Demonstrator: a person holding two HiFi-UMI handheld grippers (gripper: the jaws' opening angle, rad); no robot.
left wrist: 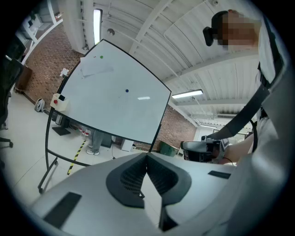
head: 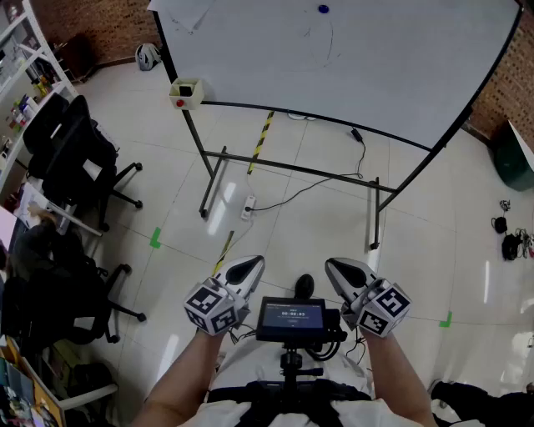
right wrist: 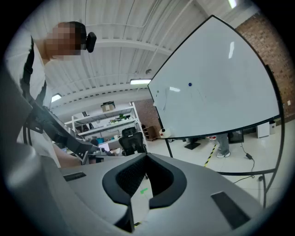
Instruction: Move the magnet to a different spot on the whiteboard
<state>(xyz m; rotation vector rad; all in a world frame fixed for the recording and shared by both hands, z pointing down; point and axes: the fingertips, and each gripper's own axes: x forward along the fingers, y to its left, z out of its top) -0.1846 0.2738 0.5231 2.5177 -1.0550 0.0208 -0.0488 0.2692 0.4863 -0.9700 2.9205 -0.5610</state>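
You've yet to begin, it seems: the blue magnet (head: 323, 9) sits high on the whiteboard (head: 375, 75), well apart from your left claw (head: 249, 268) and right claw (head: 337, 268), both closed on nothing.

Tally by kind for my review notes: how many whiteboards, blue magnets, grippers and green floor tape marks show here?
Whiteboard: 1
Blue magnet: 1
Grippers: 2, left gripper and right gripper
Green tape marks: 2
Total: 6
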